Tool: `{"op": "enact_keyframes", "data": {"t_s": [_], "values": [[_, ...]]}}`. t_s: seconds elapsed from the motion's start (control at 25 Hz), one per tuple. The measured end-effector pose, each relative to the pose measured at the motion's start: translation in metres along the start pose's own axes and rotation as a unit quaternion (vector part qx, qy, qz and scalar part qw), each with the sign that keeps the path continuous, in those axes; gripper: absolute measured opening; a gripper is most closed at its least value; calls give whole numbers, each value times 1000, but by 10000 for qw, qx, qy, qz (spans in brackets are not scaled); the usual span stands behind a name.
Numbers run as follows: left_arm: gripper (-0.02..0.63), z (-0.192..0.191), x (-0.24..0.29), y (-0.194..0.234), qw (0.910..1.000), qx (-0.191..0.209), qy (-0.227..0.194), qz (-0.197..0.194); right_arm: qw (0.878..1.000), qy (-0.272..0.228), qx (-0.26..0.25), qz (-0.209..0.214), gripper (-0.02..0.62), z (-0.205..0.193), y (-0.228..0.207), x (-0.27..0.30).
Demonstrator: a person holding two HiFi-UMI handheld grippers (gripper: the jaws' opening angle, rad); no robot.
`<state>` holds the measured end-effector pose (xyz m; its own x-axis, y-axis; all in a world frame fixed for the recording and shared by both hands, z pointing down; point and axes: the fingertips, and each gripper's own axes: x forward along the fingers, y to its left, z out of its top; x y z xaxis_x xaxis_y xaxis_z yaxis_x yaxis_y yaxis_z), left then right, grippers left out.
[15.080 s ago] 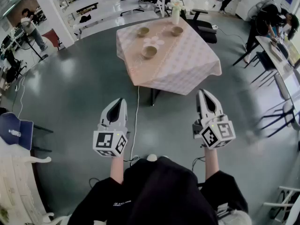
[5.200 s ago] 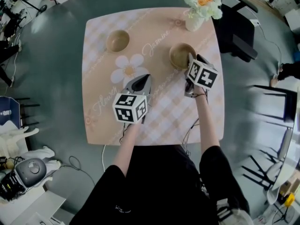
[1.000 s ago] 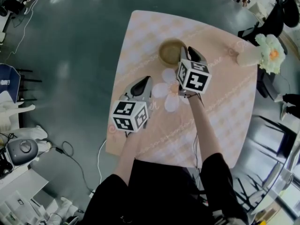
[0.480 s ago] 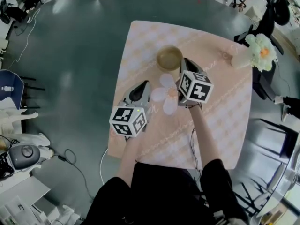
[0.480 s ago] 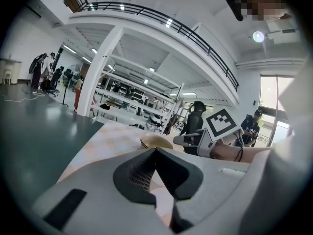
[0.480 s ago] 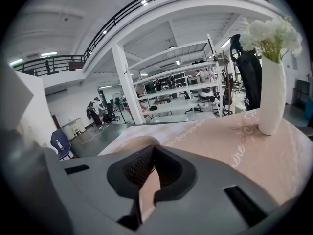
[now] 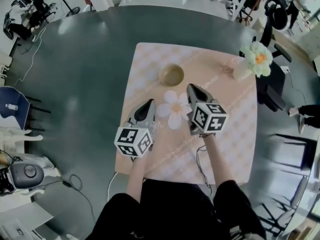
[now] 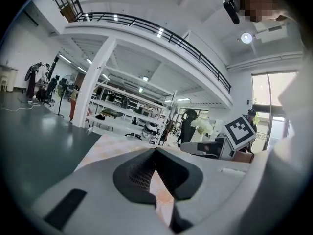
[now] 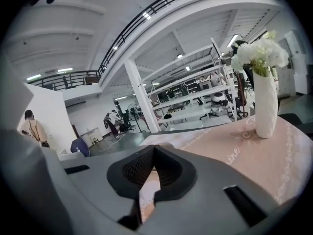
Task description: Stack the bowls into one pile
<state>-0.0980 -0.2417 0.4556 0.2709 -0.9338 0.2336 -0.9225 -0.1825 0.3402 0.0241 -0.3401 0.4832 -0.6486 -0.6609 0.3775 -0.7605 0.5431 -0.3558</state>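
A single pile of tan bowls [image 7: 171,75] stands on the far part of the pink checked table [image 7: 225,134], beyond a printed white flower. My right gripper [image 7: 190,87] hovers a little to the near right of the pile, clear of it. Its jaws have just been closing, and they meet at the tip [image 9: 153,148] with nothing between them. My left gripper [image 7: 149,103] hangs over the table's near left part, farther from the pile. Its jaws [image 8: 156,152] are shut and empty too. Neither gripper view shows the bowls.
A white vase of flowers [image 7: 250,61] stands at the table's far right corner, also seen at the right of the right gripper view [image 9: 266,97]. Grey floor surrounds the table. Chairs and desks stand at the right, shelving and people farther back.
Both grippers have risen and drawn back toward me. The right one was beside the pile's right rim and now stands apart from it. The bowls have stayed in place.
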Motion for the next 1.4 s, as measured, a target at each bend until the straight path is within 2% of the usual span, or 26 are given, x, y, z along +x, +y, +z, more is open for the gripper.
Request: {"op": "enact_keyframes", "data": {"t_s": [0.4, 0.96, 1.4], "values": [[-3, 23, -37, -41, 9988, 351, -303, -156, 9967, -618, -54, 523, -6, 27, 19, -79], [-3, 60, -106, -78, 9933, 834, -785, -147, 9874, -1454, -32, 619, -8, 55, 30, -181], [-3, 77, -138, -82, 9900, 936, -1054, 61, 9804, -1873, -227, 564, -8, 75, 29, -232]]}}
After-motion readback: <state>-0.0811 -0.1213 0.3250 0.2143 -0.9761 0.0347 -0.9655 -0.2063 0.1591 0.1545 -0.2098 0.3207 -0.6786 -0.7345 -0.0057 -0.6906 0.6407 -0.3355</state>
